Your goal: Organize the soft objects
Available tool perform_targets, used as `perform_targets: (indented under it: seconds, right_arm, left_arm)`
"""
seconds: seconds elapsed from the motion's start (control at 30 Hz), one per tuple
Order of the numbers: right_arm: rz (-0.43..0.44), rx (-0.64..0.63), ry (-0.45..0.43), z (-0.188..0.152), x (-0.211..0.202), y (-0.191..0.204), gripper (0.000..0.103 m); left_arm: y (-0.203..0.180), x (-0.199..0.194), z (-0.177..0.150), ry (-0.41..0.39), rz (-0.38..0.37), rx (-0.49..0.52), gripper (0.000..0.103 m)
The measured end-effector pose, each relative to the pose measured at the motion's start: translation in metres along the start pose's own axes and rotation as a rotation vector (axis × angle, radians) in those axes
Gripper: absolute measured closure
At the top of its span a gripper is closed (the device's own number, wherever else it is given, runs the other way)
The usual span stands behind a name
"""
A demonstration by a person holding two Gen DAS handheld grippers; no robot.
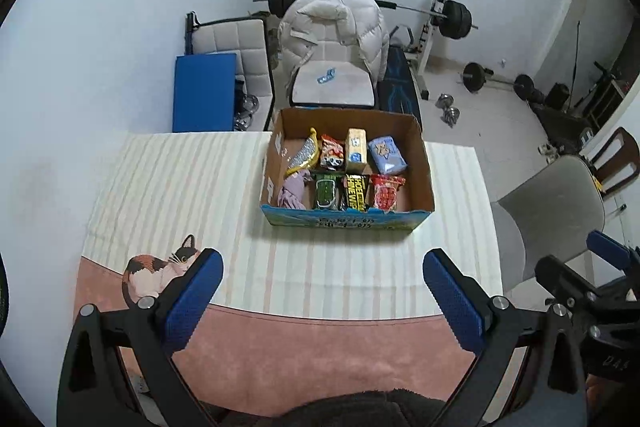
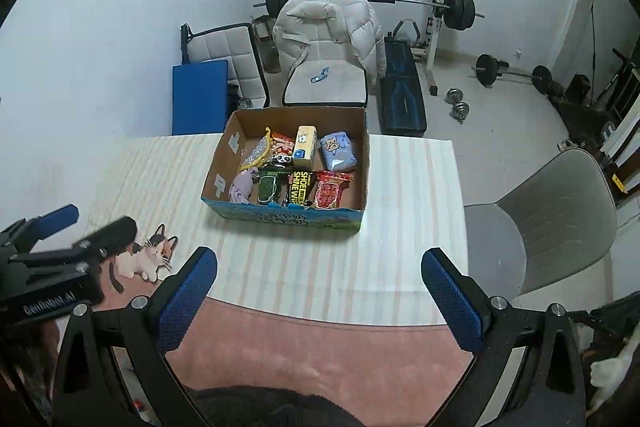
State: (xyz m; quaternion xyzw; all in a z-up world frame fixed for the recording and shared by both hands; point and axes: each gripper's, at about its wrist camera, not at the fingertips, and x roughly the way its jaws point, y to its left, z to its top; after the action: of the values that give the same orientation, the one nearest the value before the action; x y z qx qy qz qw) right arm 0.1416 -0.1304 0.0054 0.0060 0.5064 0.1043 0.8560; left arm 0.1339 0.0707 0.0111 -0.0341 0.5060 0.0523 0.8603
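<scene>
Home, spare room doubling as a gym: a barbell [image 1: 424,11] is sitting on a rack [image 1: 434,27] against the white wall, with a weight bench [image 2: 401,99] under it, another loaded bar [image 2: 514,70] and small dumbbells [image 2: 458,105] lying on the tiled floor. Domestic stuff is mixing in with it: a puffy jacket [image 1: 334,31] is hanging over a padded chair [image 1: 332,87], a grey dining chair [image 2: 556,223] is standing by the surface [image 1: 180,179], which is wearing a striped cloth with a cartoon cat [image 1: 160,271]. A blue folded mat [image 1: 204,93] is leaning against the wall.
</scene>
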Motion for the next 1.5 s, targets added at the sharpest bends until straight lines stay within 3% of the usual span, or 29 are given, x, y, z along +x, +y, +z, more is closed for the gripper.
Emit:
perform_targets:
  seconds: [0.33, 0.47, 1.5]
  right_arm:
    - [-0.062, 0.032, -0.058, 0.005, -0.016, -0.011, 0.0]
    - [-0.078, 0.043, -0.077, 0.011, -0.014, -0.013, 0.0]
    - [-0.115, 0.022, -0.132, 0.031, -0.018, -0.007, 0.0]
  left_arm:
    - [-0.006, -0.006, 0.005, -0.059, 0.011, 0.024, 0.0]
    - [-0.01, -0.005, 0.008, -0.098, 0.051, 0.03, 0.0]
    - [-0.014, -0.015, 0.015, -0.126, 0.038, 0.01, 0.0]
